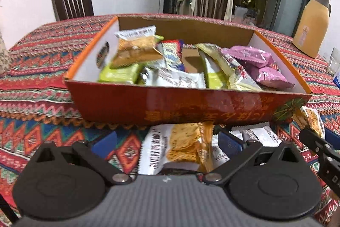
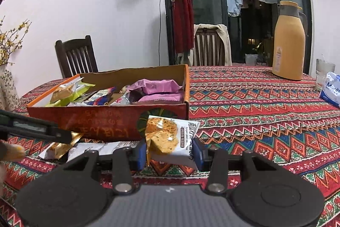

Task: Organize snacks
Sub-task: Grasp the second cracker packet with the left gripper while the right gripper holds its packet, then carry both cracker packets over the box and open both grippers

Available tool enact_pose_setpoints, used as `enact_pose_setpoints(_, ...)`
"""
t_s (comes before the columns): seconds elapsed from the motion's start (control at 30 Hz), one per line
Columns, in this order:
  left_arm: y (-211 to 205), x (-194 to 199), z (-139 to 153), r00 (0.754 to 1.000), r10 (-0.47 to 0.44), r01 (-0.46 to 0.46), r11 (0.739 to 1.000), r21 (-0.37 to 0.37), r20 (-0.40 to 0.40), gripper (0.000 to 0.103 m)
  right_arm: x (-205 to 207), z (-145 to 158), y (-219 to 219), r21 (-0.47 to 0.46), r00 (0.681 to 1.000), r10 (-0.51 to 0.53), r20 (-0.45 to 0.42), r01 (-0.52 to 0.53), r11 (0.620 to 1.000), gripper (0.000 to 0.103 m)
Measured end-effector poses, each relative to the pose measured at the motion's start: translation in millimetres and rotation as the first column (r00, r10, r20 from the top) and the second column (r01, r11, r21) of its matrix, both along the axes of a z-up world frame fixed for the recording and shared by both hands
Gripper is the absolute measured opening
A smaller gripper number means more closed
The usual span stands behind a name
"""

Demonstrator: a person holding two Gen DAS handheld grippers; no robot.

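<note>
Angled down beside the orange snack box's [image 2: 110,120] near right corner, the right gripper [image 2: 170,154] pinches a cracker packet [image 2: 170,142] above the tablecloth [image 2: 265,116]; the left gripper [image 1: 167,142], jaws wide, straddles another cracker packet [image 1: 178,148] unclamped.

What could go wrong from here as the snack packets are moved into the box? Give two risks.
1. The right gripper pinches its cracker packet by the lower end only, so it might slip or the crackers crack.
2. The box is already crowded with packets; another could slide off the pile or catch on the near wall.
</note>
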State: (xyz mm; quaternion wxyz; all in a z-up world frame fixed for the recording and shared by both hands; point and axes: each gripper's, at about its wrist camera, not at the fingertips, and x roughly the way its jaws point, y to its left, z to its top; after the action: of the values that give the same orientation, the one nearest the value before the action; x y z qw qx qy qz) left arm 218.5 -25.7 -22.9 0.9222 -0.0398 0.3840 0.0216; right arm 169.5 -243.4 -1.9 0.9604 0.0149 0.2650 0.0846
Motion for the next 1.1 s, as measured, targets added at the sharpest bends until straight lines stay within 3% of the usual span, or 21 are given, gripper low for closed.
enact_pose_setpoints(0.13, 7, 5, -8, 1.0, 0.023, -0.023, 0.999, -0.032, -0.009, 0.101, 1, -2, 1, 0.005, 1.0, 0.009, -0.012, -0.009, 1.0, 0.043)
enact_pose_setpoints(0.2, 12, 7, -11, 0.999, 0.029, -0.03, 0.998, -0.061, -0.016, 0.091, 2, -3, 1, 0.01, 1.0, 0.012, -0.018, -0.011, 1.0, 0.043)
enact_pose_setpoints(0.33, 14, 7, -13, 1.0, 0.027, -0.028, 0.997, -0.073, -0.008, 0.087, 3, -3, 0, 0.017, 1.0, 0.015, -0.02, -0.015, 1.0, 0.043)
enact_pose_setpoints(0.4, 13, 5, -12, 1.0, 0.025, -0.025, 0.997, -0.067, 0.001, 0.077, 3, -3, 0, 0.019, 1.0, 0.014, -0.022, -0.014, 1.0, 0.043)
enact_pose_setpoints(0.57, 9, 1, -13, 1.0, 0.021, -0.02, 0.999, -0.028, 0.012, 0.07, 2, -4, 1, 0.014, 1.0, 0.017, -0.021, -0.017, 1.0, 0.043)
enact_pose_setpoints(0.77, -2, -4, -12, 1.0, -0.02, 0.02, 1.0, 0.02, 0.022, 0.05, 2, -4, 1, 0.012, 1.0, 0.017, -0.018, -0.017, 1.0, 0.043)
enact_pose_setpoints(1.1, -5, -27, 3, 0.995, -0.037, 0.032, 0.998, 0.055, 0.09, 0.048, -4, -1, 2, -0.002, 1.0, 0.017, 0.017, -0.017, 1.0, 0.043)
